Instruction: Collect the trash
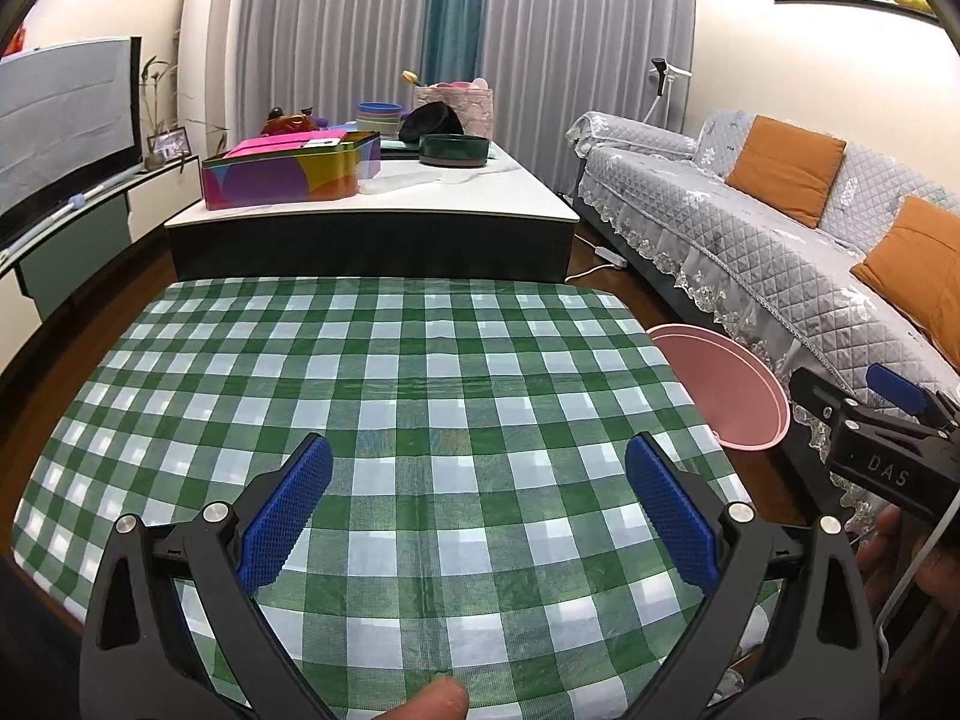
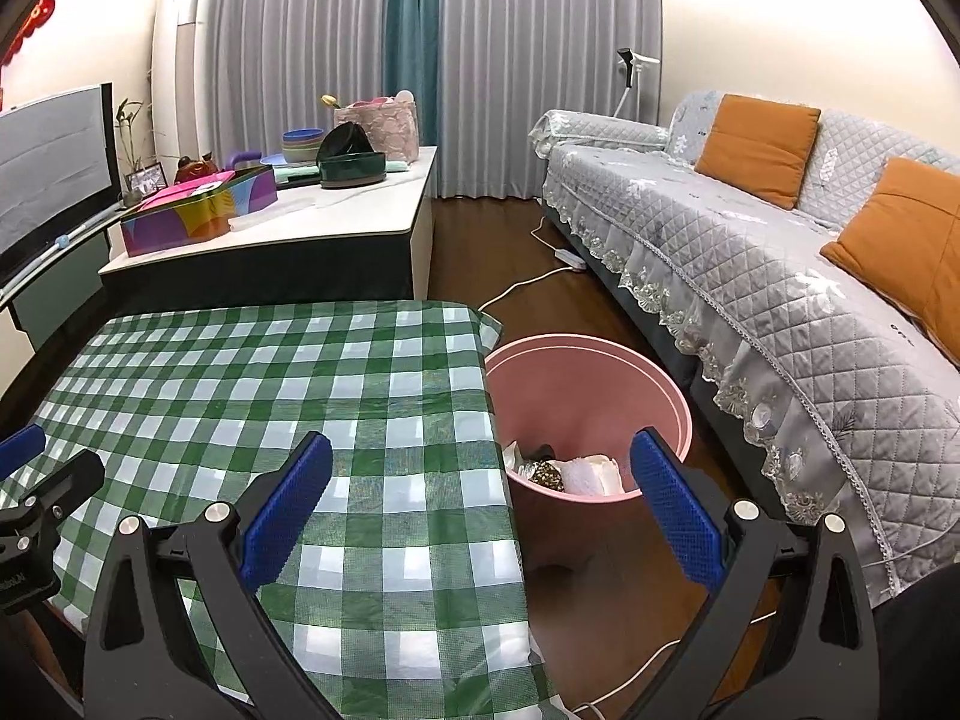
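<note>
A pink bin [image 2: 600, 378] stands on the floor at the right side of the green checked table [image 2: 270, 372]. Crumpled white and dark trash [image 2: 570, 471] lies in its bottom. My right gripper [image 2: 480, 450] hangs open over the table's right edge and the bin, with nothing between its blue pads. My left gripper [image 1: 477, 450] is open above the bare checked table [image 1: 384, 360], also holding nothing. The bin [image 1: 726, 396] shows at the table's right edge in the left wrist view, with the right gripper's body [image 1: 882, 450] just beyond it.
A low white-topped table [image 1: 372, 204] behind carries a colourful tin [image 1: 288, 171], stacked bowls and a dark round tin. A grey quilted sofa [image 2: 780, 252] with orange cushions runs along the right. A white power cable [image 2: 540, 276] lies on the wooden floor. A screen stands at left.
</note>
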The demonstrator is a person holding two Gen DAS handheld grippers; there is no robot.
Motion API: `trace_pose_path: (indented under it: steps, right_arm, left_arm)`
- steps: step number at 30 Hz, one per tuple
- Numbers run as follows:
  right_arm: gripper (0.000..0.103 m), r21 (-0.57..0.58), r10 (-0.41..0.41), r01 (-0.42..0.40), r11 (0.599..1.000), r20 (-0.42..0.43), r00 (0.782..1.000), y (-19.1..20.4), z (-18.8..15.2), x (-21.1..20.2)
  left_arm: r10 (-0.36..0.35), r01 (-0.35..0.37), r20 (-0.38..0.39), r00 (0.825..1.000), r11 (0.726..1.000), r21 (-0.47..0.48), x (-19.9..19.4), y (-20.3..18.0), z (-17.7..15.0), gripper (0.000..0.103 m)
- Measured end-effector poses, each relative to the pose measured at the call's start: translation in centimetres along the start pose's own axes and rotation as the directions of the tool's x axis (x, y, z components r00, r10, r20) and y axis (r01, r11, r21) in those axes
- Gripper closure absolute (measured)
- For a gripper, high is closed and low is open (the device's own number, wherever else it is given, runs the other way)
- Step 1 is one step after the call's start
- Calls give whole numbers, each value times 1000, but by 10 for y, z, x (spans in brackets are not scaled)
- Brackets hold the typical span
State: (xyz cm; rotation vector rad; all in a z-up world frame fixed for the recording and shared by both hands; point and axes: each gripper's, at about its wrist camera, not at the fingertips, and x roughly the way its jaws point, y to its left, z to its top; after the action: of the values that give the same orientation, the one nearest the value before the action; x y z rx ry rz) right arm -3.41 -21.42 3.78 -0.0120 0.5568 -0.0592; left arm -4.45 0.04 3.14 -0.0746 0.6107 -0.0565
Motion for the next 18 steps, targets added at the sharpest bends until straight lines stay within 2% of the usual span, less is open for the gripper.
trace_pose_path:
  steps: [18]
  right_arm:
    - [5, -3, -6, 6, 1000, 7, 1000, -3, 2, -2]
  left_arm:
    - [1, -1, 1, 1000, 1000, 0, 0, -1, 0, 8]
